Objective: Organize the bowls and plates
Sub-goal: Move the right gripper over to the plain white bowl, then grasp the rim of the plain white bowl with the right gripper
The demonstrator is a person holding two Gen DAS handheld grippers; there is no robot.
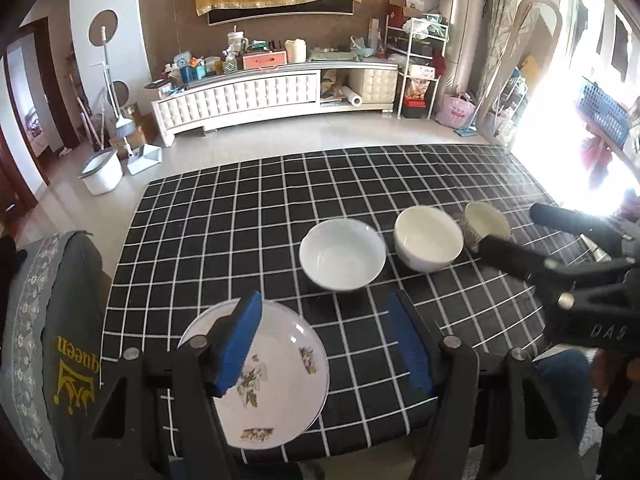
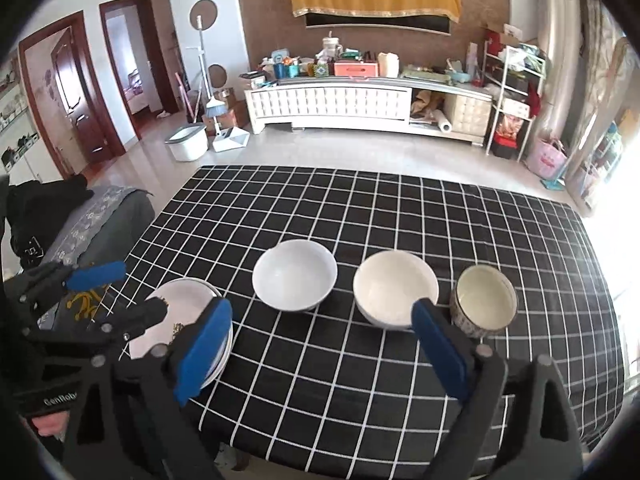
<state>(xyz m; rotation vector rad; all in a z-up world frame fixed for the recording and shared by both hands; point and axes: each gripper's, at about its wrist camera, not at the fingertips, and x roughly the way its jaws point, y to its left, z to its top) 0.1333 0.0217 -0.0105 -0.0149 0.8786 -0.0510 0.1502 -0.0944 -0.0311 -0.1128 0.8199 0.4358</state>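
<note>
Right wrist, 3 bowls (image 2: 295, 274), plates (image 2: 180, 320) near chair (image 2: 100, 216)

Right gripper (image 2: 320, 344) open over the checked cloth (image 2: 360, 208), nothing between its blue pads; beyond it in a row, stacked plates (image 2: 180, 300), white bowl (image 2: 295, 274), cream bowl (image 2: 394, 286), small patterned bowl (image 2: 484, 300); left gripper (image 2: 120, 292) beside the plates

A grey fabric chair cover (image 1: 60, 344) at the table's left is showing the yellow word "queen", upside down, beside a crown emblem. The black body of the right gripper (image 1: 516, 236) is showing the white letters "DAS". The left gripper (image 2: 120, 292) is showing "GenRob", cut off at the end.
</note>
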